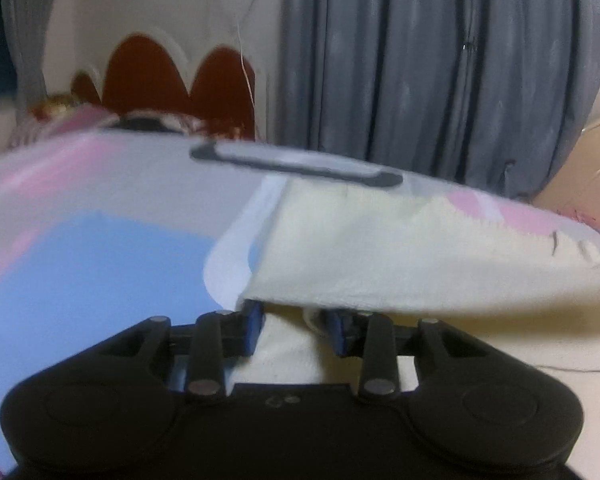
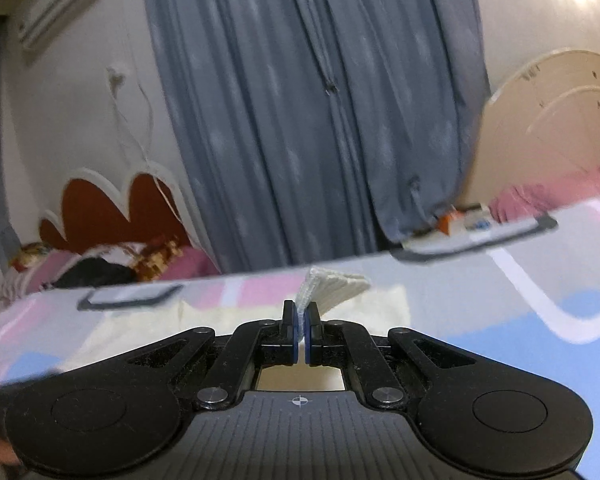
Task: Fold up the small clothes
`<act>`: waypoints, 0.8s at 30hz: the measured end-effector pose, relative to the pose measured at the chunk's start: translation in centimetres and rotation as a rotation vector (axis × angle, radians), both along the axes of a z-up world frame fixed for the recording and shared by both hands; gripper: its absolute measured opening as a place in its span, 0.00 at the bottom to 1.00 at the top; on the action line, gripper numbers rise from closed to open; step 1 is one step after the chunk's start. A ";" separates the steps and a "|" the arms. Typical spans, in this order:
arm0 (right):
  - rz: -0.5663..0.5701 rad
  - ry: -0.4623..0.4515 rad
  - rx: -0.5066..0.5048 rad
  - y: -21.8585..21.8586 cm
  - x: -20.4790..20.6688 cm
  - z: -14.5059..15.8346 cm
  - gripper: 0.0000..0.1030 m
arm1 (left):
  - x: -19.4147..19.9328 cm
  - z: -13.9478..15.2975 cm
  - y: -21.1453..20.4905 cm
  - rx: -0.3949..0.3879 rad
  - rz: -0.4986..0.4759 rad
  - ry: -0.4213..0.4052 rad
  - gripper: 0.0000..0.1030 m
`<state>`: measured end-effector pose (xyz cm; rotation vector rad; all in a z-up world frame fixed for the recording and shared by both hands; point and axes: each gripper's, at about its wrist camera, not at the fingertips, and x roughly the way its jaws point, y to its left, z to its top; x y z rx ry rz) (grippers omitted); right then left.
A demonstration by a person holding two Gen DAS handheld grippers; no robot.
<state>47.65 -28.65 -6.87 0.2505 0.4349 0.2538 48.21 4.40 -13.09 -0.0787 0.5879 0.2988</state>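
Cream cloth [image 1: 400, 248], soft, ribbed hem pinched in closed right gripper [image 2: 301, 316]; left gripper [image 1: 294, 320] part-open, grip unclear.

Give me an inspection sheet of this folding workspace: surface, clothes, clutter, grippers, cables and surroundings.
Surface: patterned mat, pink, blue and grey blocks.
Job's things: cream cloth lying on the mat, one edge lifted.
Clutter: nothing seen on the mat.
Grippers: left gripper jaws apart under the cloth's raised edge; right gripper shut on a cloth corner.
Cables: white cord hanging on the wall.
Surroundings: grey curtain, red scalloped headboard, wall air conditioner.
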 end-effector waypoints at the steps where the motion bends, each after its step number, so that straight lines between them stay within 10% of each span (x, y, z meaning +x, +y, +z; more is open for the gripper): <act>1: 0.002 0.014 -0.022 0.2 0.2 -0.3 0.02 | -0.1 0.3 -0.2 -0.002 0.000 -0.009 0.34; 15: -0.005 0.100 -0.019 -0.6 0.4 -3.4 0.02 | -0.5 1.1 1.0 -0.162 0.159 0.070 0.41; 24: -0.004 0.082 -0.011 -0.7 0.2 -3.4 0.02 | -2.6 1.2 -2.1 -0.043 -0.096 0.012 0.24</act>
